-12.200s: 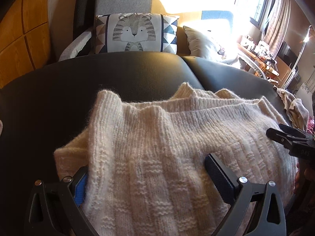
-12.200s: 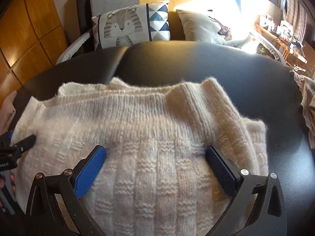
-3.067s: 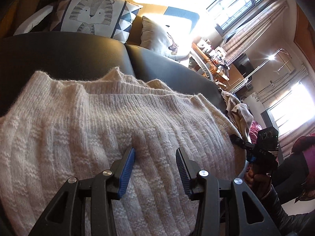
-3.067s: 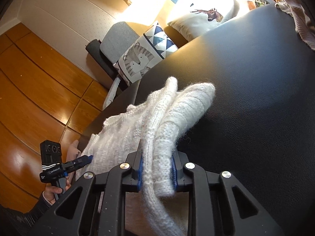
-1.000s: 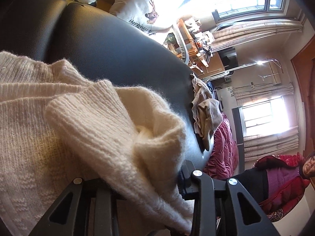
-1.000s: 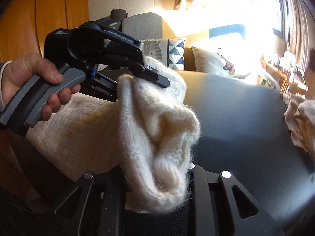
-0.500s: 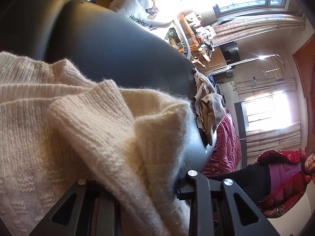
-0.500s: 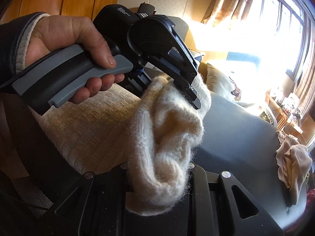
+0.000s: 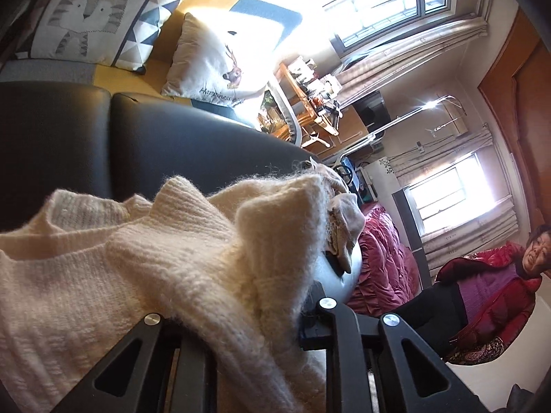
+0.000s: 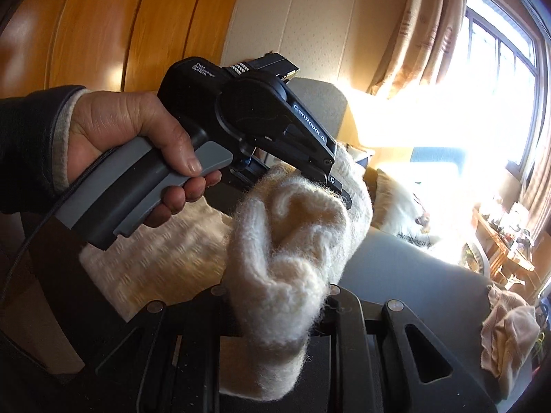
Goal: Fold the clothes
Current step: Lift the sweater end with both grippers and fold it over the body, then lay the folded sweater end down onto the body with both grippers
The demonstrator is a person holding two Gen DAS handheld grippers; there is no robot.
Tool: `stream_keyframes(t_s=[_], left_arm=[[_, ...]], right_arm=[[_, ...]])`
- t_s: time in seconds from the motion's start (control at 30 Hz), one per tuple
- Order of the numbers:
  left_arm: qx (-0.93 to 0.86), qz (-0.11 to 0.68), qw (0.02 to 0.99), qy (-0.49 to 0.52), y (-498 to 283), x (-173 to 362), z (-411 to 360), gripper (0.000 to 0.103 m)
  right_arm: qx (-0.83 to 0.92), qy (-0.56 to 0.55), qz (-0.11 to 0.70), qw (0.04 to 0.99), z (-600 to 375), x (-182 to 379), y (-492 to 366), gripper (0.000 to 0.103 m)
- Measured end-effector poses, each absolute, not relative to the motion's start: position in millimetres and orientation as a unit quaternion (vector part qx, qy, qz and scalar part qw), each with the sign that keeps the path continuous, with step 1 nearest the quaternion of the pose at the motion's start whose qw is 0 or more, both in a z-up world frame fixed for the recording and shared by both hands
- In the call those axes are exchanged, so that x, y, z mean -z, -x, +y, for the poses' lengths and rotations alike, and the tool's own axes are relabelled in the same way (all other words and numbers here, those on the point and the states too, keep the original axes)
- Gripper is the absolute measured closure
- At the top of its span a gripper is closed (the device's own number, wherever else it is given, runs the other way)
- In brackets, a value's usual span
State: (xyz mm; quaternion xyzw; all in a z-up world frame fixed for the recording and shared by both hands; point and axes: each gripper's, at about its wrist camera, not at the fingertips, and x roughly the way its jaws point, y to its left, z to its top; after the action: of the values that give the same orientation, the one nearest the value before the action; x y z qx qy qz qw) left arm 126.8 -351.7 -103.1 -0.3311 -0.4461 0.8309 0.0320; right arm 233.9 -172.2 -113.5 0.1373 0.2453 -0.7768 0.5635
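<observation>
A fluffy cream knitted sweater [image 9: 172, 258] lies partly on the black leather surface [image 9: 165, 130], with one side lifted. In the left wrist view my left gripper [image 9: 241, 309] is shut on a thick bunch of the knit, which hides its fingertips. The right wrist view shows my right gripper [image 10: 275, 296] shut on another bunch of the sweater [image 10: 292, 241]. A hand [image 10: 131, 137] holds my left gripper [image 10: 327, 192] just above, clamped on the same raised fold. The two grippers are close together.
A beige pile of clothes [image 10: 509, 337] lies at the right end of the black surface [image 10: 413, 275]. Behind it are a tiger cushion [image 9: 93, 17] and a deer cushion [image 9: 220, 58]. A person in a red jacket [image 9: 489, 285] stands at the right.
Both grippers have lifted the sweater's fold higher off the surface. The left gripper and the hand holding it have moved closer to the right gripper.
</observation>
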Motion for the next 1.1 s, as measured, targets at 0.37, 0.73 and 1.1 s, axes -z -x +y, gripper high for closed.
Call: stream_keyframes(t_s=[0.37,0.73,1.1], left_arm=[[-0.814,-0.515,-0.052,0.262,-291.2,140.9,-460.9,0.084],[-0.822,-0.542,0.028,0.174,-327.7,189.4,-503.5,0.082],[-0.846,-0.506,0.044,0.163,-322.5,132.6,-509.4,0.082]], right_arm=[[0.691,-0.122,0.309,0.642,-277.4,134.7,-333.4,0.08],[0.685,-0.145,0.302,0.647,-305.2,138.3,-339.2,0.08],[0.69,-0.125,0.264,0.663,-332.3,94.7,-337.8,0.08]])
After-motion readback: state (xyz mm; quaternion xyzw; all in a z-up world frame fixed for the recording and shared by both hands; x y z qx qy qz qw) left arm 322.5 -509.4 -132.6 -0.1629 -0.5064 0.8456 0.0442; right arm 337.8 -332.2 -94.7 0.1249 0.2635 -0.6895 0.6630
